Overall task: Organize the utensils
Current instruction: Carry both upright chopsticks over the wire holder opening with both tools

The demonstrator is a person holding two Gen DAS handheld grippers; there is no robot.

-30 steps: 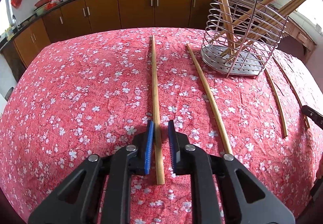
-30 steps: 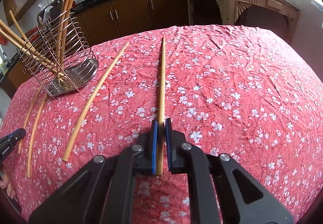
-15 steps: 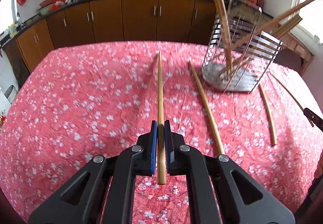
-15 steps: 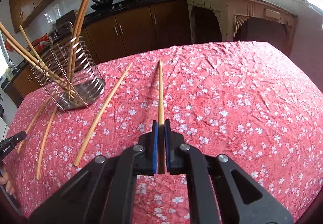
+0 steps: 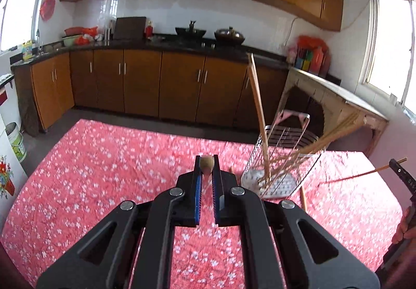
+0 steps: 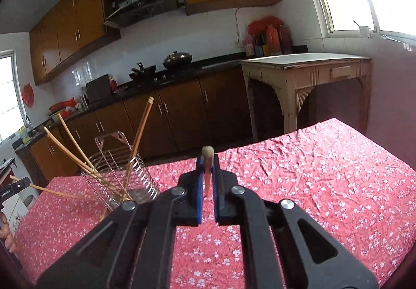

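My left gripper [image 5: 207,169] is shut on a long wooden chopstick [image 5: 207,162], seen end-on and raised above the red flowered tablecloth [image 5: 104,172]. My right gripper [image 6: 207,162] is likewise shut on another chopstick [image 6: 208,152] that points away from the camera. The wire utensil holder [image 5: 283,159] stands on the table with several chopsticks leaning in it; in the right wrist view the holder [image 6: 122,174] is at the left. Each view shows the other gripper at its edge with its stick: the right gripper [image 5: 401,175] and the left gripper [image 6: 13,188].
One loose chopstick [image 5: 303,200] lies on the cloth beside the holder. Beyond the table are brown kitchen cabinets [image 5: 143,86] and a pale side table [image 6: 306,68]. A hand [image 5: 405,226] shows at the right edge.
Both grippers rose from the table with their chopsticks and tilted up; the sticks now point away end-on instead of lying on the cloth. The left jaws closed on their stick first.
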